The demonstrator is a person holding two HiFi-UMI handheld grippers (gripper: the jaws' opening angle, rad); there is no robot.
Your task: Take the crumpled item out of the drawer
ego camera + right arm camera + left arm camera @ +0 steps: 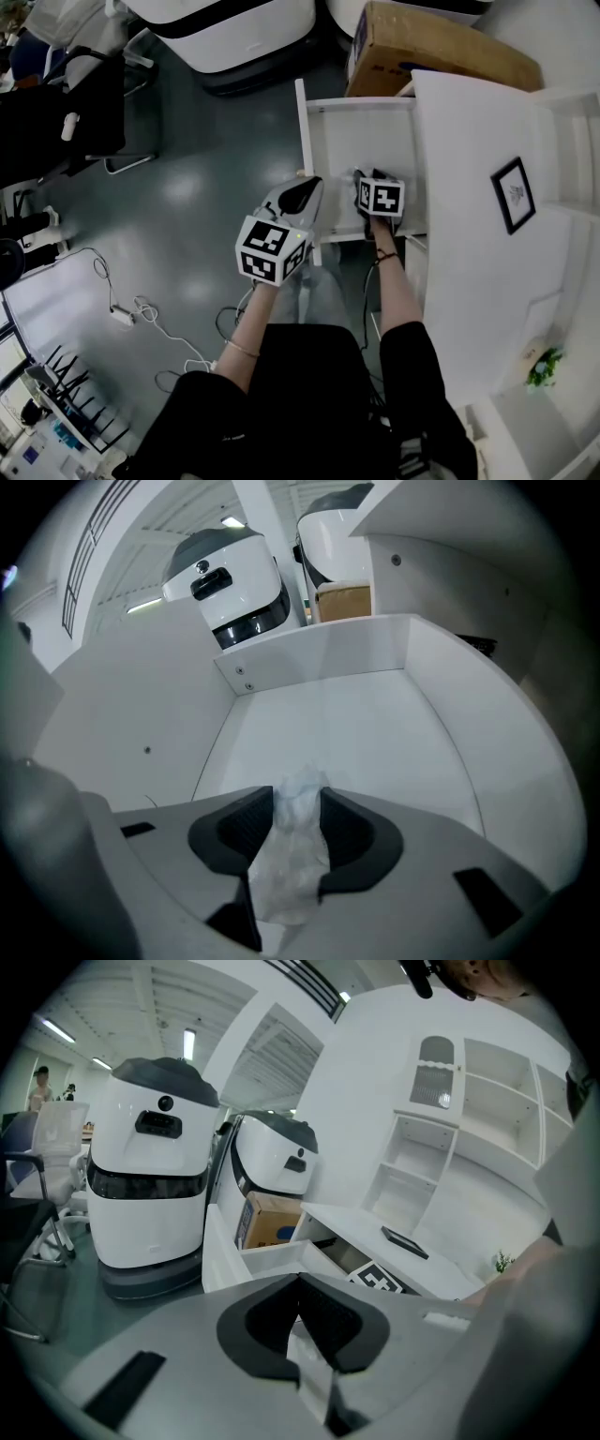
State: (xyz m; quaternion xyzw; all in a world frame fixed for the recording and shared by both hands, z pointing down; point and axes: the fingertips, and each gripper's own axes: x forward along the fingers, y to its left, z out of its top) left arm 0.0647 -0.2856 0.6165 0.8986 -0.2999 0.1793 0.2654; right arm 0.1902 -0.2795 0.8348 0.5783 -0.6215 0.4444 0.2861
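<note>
Right gripper (298, 797): located inside the open white drawer (361, 131), with its marker cube (382, 197) uppermost in the head view. In the right gripper view the jaws stand nearly together, clamped on the crumpled item (292, 855), a white, creased wad that fills the narrow gap between the dark pads (342, 832) and pokes out a little past the tips. The item is therefore in the right gripper's hold, within the drawer and above its bare white floor; whether it touches that floor cannot be told. Left gripper (305, 192): held outside the drawer, just beside the drawer's left side wall, over the grey floor (206, 178). In the left gripper view its jaws are closed, pad against pad, with nothing between them. The drawer is pulled out from a white unit whose worktop (469, 281) carries a small black-framed picture (513, 194) and, nearer the person, a small green plant (544, 366). A cardboard box (422, 47) sits beyond the far end of the drawer, and two large white-and-dark machines (150, 1185) stand beyond it. White cables (141, 314) lie on the floor to the person's left, well apart from both grippers.
</note>
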